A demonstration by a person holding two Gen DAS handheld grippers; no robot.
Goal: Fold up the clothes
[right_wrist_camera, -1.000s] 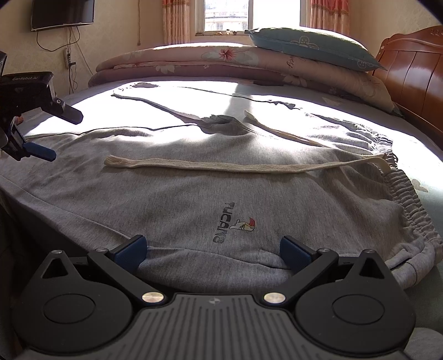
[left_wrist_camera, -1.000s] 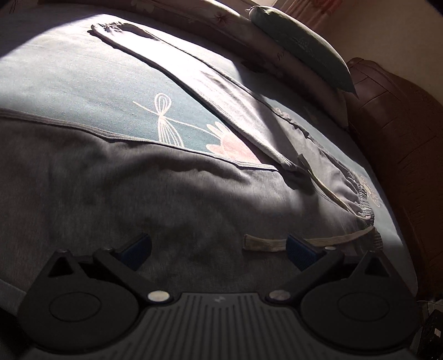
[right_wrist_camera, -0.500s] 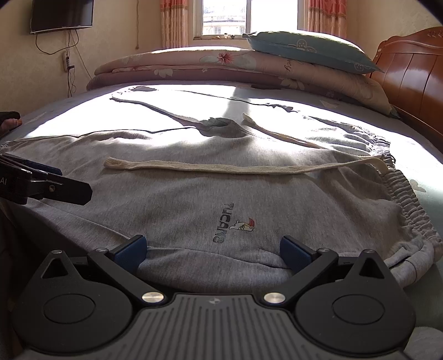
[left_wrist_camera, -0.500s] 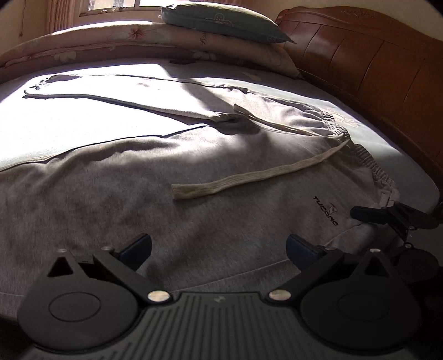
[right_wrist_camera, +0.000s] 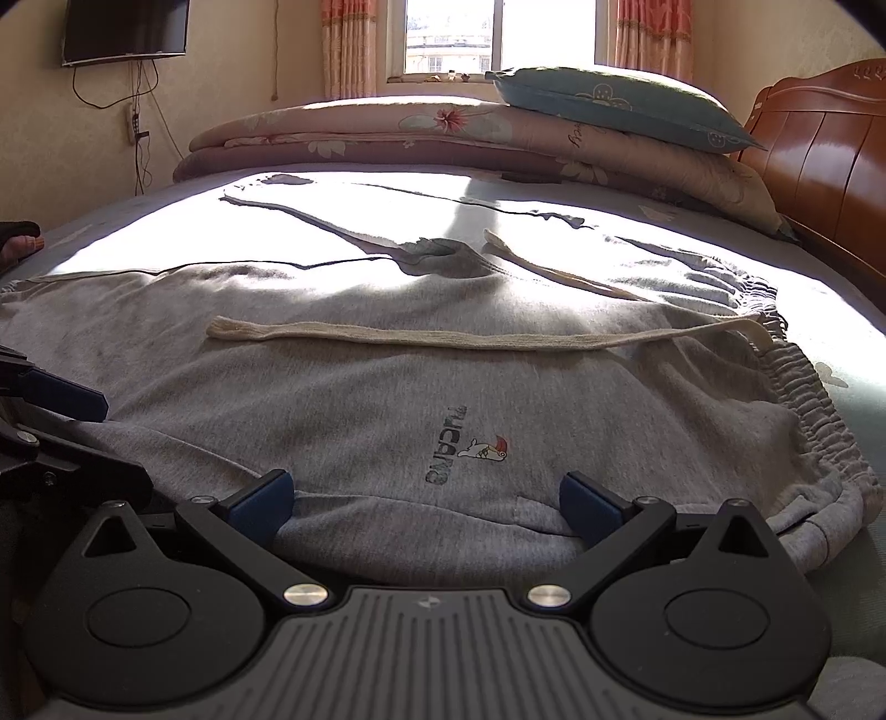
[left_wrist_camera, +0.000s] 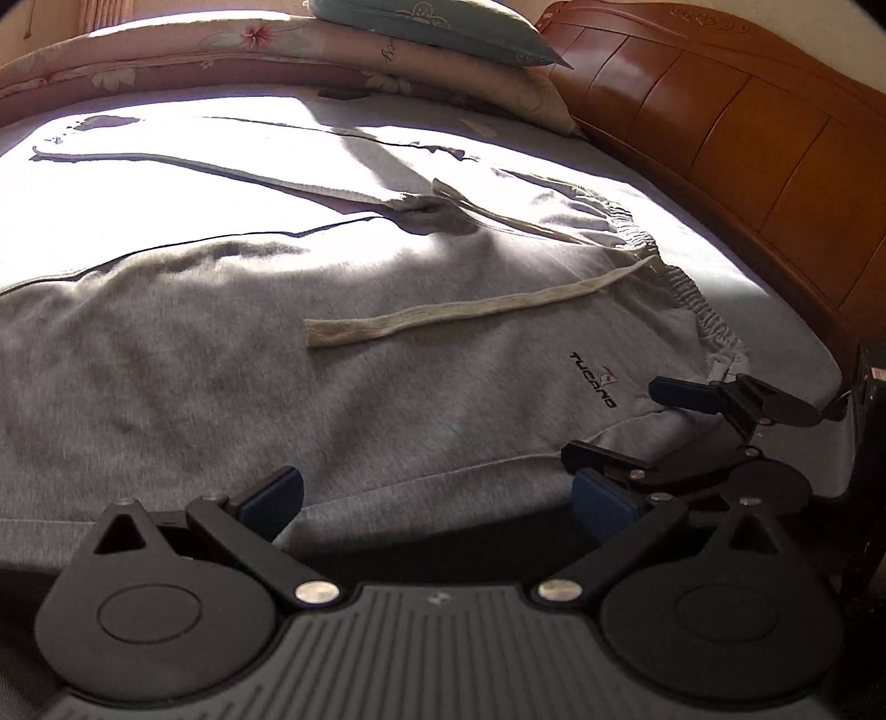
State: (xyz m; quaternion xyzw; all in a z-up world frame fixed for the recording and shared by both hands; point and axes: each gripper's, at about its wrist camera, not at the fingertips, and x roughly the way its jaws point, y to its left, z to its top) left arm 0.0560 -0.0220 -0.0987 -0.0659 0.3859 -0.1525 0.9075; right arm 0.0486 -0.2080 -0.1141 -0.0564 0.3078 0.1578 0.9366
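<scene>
Grey sweatpants [left_wrist_camera: 277, 354] [right_wrist_camera: 387, 399] lie spread flat on the bed, waistband to the right, with a cream drawstring [left_wrist_camera: 454, 318] [right_wrist_camera: 443, 338] laid across them and a small logo [right_wrist_camera: 470, 451] near the front hem. My left gripper [left_wrist_camera: 437, 495] is open at the near edge of the pants, nothing between its fingers. My right gripper [right_wrist_camera: 426, 498] is open too, its blue pads [right_wrist_camera: 260, 501] resting at the pants' near edge below the logo. In the left wrist view the right gripper [left_wrist_camera: 642, 426] shows at the right, by the waistband corner.
Folded floral quilts [right_wrist_camera: 443, 138] and a teal pillow [right_wrist_camera: 620, 105] lie along the far side of the bed. A wooden headboard [left_wrist_camera: 747, 127] rises on the right. A wall-mounted TV [right_wrist_camera: 124, 30] and a window [right_wrist_camera: 454, 36] are behind. A hand [right_wrist_camera: 19, 241] shows at far left.
The left gripper's view has swung right and drawn back to the near edge of the pants, coming beside the right gripper. The right gripper has barely moved. Both stay open.
</scene>
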